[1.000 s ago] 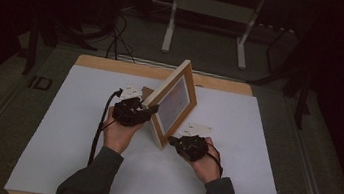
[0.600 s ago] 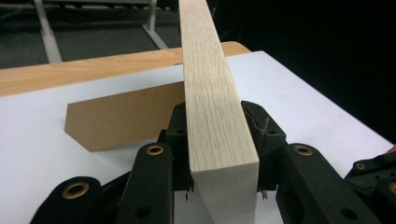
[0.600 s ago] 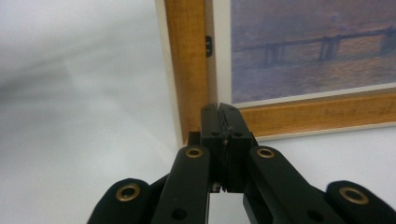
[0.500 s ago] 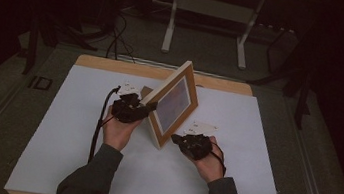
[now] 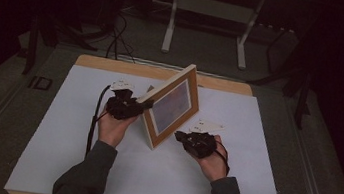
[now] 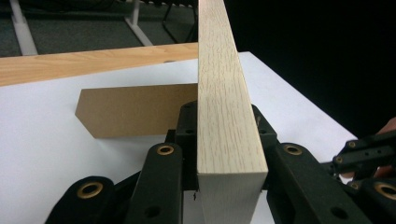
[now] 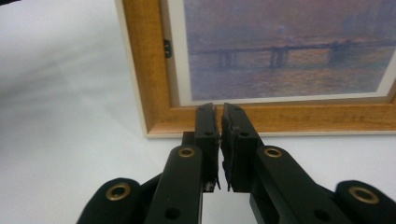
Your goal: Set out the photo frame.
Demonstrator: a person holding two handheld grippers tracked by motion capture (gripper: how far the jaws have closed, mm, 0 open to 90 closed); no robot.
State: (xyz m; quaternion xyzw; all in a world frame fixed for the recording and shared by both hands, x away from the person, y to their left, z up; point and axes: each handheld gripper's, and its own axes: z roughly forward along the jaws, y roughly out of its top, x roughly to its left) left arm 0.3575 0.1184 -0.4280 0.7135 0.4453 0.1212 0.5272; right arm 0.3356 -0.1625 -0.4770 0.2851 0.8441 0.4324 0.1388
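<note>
Picture frame [image 5: 171, 104] stands on edge mid-worktop [image 5: 258, 189], leaning back on its stand flap [image 6: 135, 109]. Left tongs [image 5: 145, 104] straddle the frame's side edge; right tongs [image 5: 178, 136] lie before its front, just apart.

High cam overhead; both tool cams close on frame [image 5: 171, 106].

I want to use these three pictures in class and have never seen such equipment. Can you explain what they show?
A person sits at a table covered in white, holding a black two-jaw tool in each hand. One picture looks down from above; the other two come from cameras riding on the tools. A wooden picture frame stands tilted, with its brown cardboard stand behind it. The left tool has just been closing and its jaws clamp the frame's edge. The right tool holds nothing; its jaws are almost together, right in front of the frame's lower border.
</note>
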